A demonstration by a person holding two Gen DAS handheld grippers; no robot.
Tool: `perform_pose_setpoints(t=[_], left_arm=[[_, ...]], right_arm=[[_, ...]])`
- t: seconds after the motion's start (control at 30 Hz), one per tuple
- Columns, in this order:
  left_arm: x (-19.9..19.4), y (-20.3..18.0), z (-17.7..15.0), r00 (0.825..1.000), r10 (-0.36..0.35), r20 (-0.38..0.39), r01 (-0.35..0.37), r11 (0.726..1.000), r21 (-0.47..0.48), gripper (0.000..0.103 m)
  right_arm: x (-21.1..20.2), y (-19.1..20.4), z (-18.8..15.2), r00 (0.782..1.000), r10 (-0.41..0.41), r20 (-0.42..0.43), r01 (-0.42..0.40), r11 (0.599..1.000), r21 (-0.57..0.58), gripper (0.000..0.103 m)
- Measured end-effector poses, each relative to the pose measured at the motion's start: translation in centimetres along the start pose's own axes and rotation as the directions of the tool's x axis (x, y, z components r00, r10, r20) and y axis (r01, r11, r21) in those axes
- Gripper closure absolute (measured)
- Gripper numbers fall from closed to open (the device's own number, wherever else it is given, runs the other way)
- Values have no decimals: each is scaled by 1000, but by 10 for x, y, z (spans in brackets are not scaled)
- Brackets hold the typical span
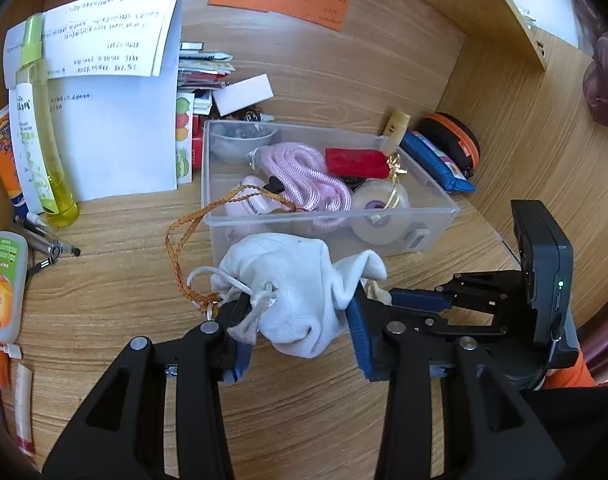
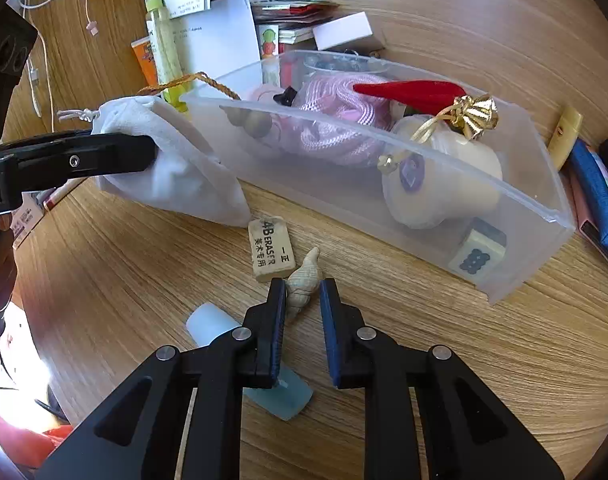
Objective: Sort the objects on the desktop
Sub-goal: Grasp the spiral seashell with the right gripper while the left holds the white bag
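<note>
A clear plastic box (image 1: 436,216) (image 2: 536,208) on the wooden desk holds a pink cord (image 1: 304,176), a red pouch (image 1: 356,162), a tape roll (image 1: 378,212) and other small items. My left gripper (image 1: 300,316) is shut on a white drawstring pouch (image 1: 288,280) and holds it just before the box's near wall; the pouch also shows in the right wrist view (image 2: 176,168). My right gripper (image 2: 302,300) is open, its fingers either side of a beige spiral seashell (image 2: 304,280) lying on the desk. A 4B eraser (image 2: 270,248) lies beside the shell.
White papers (image 1: 116,120), a yellow spray bottle (image 1: 40,128), tubes and pens (image 1: 48,240) lie left of the box. A blue pouch (image 1: 436,160) and an orange-trimmed case (image 1: 452,140) sit right of it. A pale blue bottle (image 2: 232,344) lies under my right gripper.
</note>
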State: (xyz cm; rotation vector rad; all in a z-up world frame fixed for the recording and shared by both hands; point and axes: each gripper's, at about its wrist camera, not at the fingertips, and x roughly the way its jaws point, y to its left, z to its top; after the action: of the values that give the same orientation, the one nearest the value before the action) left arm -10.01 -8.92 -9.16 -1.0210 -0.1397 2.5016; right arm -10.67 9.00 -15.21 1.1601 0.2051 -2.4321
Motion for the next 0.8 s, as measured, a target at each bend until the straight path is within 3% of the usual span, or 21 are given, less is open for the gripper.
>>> perform_pose_setpoints(t=[0.8], left_arm=[[-22, -18, 38, 992, -68, 110, 66, 998, 16, 63]], right_arm=[[-61, -17, 22, 984, 23, 177, -35, 997, 63, 87]])
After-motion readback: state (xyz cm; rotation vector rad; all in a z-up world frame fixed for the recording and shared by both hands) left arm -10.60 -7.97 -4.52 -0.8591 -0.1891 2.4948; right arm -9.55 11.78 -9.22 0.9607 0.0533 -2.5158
